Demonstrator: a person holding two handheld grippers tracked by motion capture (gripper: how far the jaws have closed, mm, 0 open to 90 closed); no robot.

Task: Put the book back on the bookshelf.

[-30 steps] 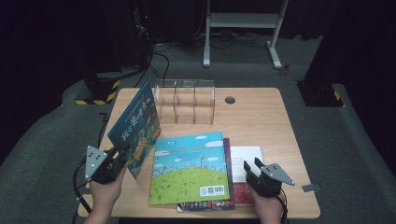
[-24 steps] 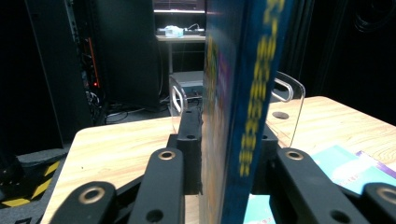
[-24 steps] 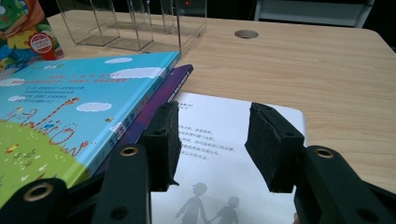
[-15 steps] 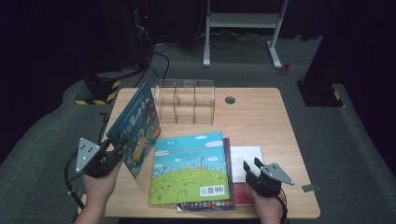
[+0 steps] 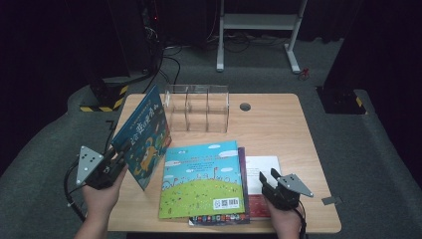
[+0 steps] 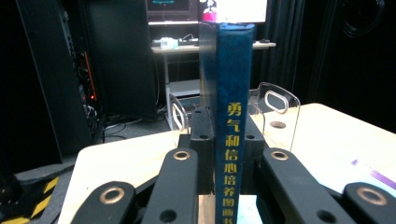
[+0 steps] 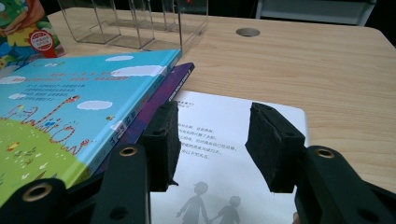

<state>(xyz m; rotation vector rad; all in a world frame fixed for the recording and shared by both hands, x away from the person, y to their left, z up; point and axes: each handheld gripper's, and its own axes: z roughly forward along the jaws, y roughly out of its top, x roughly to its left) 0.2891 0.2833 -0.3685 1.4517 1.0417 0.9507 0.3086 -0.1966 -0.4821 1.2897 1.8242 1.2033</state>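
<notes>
The held book [image 6: 234, 140] has a dark blue spine with yellow characters. The top book [image 5: 201, 179] shows a light blue sky over green grass. The rack [image 5: 198, 107] is clear. The worktop [image 5: 268, 129] is pale wood.

The dark blue book [image 6: 232, 116] runs past the left gripper view's bottom edge, its lowest spine characters cut off.

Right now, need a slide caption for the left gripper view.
Left gripper clamped on the spine of an upright blue book, clear acrylic organizer behind on the wooden table.
</notes>
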